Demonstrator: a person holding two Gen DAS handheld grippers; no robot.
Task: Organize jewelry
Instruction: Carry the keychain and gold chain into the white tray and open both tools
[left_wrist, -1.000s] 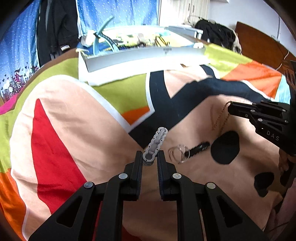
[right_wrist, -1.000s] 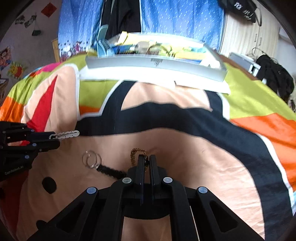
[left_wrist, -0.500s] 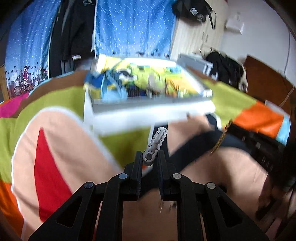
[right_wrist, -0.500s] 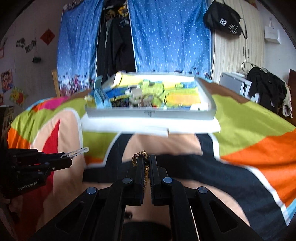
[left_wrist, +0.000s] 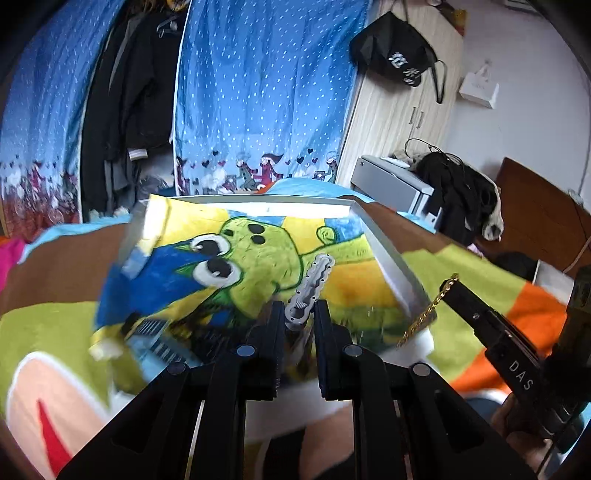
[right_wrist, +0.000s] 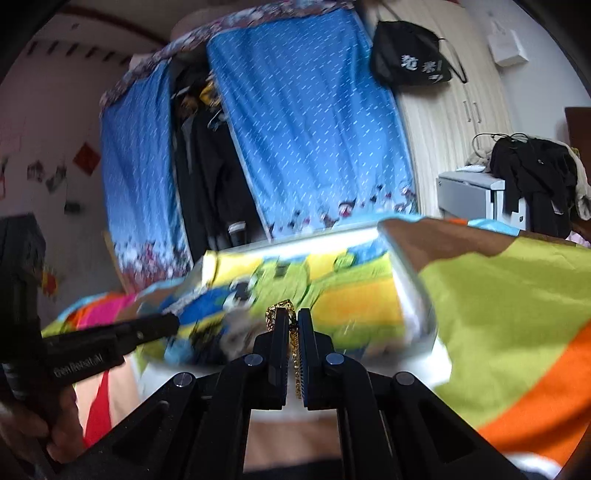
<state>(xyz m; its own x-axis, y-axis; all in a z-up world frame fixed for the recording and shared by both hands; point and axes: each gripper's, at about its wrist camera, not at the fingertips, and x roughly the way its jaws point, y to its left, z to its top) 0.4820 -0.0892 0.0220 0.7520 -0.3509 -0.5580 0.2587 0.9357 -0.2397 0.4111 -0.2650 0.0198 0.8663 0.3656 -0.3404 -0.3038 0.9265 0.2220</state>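
Both loaded grippers hover above tray rim (left_wrist: 391, 254).

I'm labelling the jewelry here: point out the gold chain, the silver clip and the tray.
gold chain (right_wrist: 294, 343), right wrist view, links between the tongs
silver clip (left_wrist: 310, 291), left wrist view, mid-body
tray (left_wrist: 388, 254), left wrist view, right wall
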